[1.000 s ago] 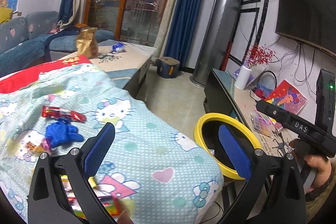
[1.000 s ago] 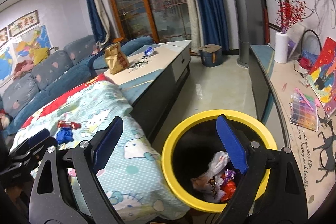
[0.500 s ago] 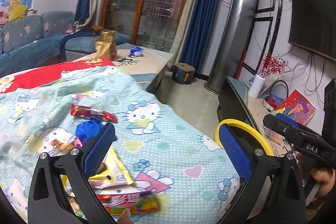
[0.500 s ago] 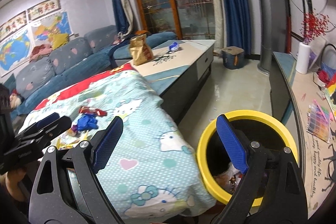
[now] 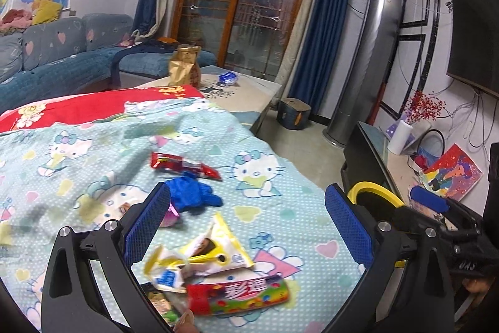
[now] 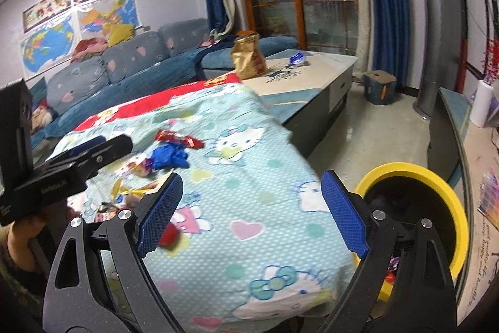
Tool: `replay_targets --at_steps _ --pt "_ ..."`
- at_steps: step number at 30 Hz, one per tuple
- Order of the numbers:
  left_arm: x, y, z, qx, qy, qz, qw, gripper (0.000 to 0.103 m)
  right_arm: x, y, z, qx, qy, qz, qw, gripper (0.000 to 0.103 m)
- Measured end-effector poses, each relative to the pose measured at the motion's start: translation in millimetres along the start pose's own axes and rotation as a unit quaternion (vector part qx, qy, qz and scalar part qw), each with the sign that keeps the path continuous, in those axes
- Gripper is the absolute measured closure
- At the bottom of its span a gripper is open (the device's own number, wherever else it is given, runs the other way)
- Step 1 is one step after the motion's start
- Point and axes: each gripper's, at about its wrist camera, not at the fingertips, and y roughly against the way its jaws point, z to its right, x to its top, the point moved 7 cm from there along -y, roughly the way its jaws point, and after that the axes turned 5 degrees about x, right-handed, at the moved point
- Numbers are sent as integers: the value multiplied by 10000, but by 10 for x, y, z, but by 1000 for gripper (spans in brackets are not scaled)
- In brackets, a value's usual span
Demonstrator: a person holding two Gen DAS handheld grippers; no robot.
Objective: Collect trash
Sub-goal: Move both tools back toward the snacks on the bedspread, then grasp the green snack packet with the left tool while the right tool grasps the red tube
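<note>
Several wrappers lie on a Hello Kitty blanket: a red wrapper, a crumpled blue glove, a yellow-white packet and a red-green candy pack. My left gripper hangs open just above the packets, nothing between its blue pads. My right gripper is open too, over the blanket's near edge, with the glove and red wrapper further back. The yellow-rimmed black bin stands at the right with trash inside; its rim shows in the left wrist view.
A low table behind the blanket bears a gold snack bag and a blue wrapper. A blue sofa runs along the left. A TV bench with clutter lines the right wall. A small box sits on the floor.
Both grippers have swung left from the bin toward the blanket. The wrappers now sit nearer the middle of both views and the bin has slid to the right edge. Both jaws stayed wide.
</note>
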Motion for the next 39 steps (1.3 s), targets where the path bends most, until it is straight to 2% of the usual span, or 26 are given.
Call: replay_targets --at_steps 10,15,20,28,33,35,39 --pt "-72 81 -434 354 222 -72 9991 7 -172 -230 -469 539 398 -425 9968 21" --pt "-249 130 -731 627 282 -305 9972 7 -291 -371 -644 745 658 -678 9927 21" --pt "-407 197 -983 739 360 -530 9952 7 -406 -532 -754 851 825 -914 9887 21" --pt "-674 237 -1135 555 596 -937 9923 8 -546 -790 -880 1030 1073 -1230 9812 21" --pt "-864 222 -1103 190 884 -1259 9879 10 -628 -950 -929 1148 1180 -1436 9758 21" --pt "-918 196 -1050 125 846 -1358 9870 18 -653 -999 -961 1227 1212 -1486 9737 21" --pt "-1016 125 -967 8 817 -1564 9843 29 -685 -1067 -1004 1361 1233 -1548 9707 24"
